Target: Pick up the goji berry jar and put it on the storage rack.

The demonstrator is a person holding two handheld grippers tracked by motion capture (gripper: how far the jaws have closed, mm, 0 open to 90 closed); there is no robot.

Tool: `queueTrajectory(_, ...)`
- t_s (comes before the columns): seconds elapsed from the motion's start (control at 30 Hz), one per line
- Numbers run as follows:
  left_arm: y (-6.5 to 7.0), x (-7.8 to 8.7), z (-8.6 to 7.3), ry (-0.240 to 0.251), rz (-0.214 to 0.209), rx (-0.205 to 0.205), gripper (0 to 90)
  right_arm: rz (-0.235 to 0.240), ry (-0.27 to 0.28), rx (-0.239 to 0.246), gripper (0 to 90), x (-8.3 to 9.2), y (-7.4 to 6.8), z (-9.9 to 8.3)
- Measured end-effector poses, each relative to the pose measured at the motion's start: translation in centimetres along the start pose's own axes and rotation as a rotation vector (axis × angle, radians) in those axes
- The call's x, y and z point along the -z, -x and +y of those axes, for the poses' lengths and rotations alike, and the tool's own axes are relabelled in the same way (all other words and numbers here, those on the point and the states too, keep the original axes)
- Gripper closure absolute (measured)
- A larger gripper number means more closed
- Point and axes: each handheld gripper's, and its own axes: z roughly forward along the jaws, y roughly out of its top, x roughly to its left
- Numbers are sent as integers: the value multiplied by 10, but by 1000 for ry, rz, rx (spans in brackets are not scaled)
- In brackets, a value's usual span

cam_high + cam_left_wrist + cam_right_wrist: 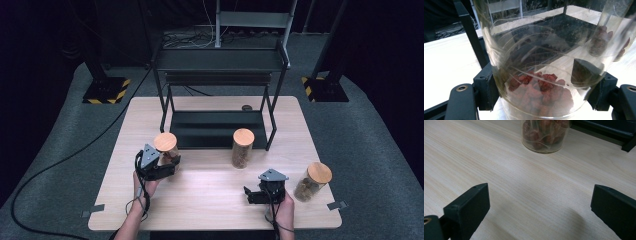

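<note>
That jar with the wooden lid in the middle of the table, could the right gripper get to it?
Probably yes. The right gripper is open and empty, and bare table lies between it and the middle jar. The left gripper is busy clamping another jar, well aside.

Clear jar (544, 70) with tan lid, reddish-brown pieces (539, 92) inside; pale wood-grain table (210, 200); black rack (220, 75).

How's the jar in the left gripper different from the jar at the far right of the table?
The left jar is clamped between the left gripper's jaws; the right jar stands free beside the open right gripper. The left jar sits by the black rack, the right jar near the table's edge. Both are clear with wooden lids.
</note>
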Motion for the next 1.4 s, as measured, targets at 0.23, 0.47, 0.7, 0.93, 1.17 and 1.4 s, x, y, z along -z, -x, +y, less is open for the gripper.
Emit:
queueTrajectory(0.23,0,-3,3,-1,-6,-7,248,-1,-5,10,14,0,-1,0)
queueTrajectory(0.47,2,-5,7,6,-13,-7,248,-1,-18,20,13,-2,-2,1)
queueTrajectory(0.7,3,-9,10,3,-21,-19,248,-2,-15,23,13,-1,-2,1)
queueTrajectory(0.93,5,-12,13,2,-33,-23,248,1,-24,25,13,-2,-2,1)
queueTrajectory(1.17,4,-15,16,3,-36,-28,248,-3,-21,26,13,-2,-2,1)
queueTrajectory(1.4,5,-18,19,2,-41,-33,248,-2,-31,30,14,-3,-3,1)
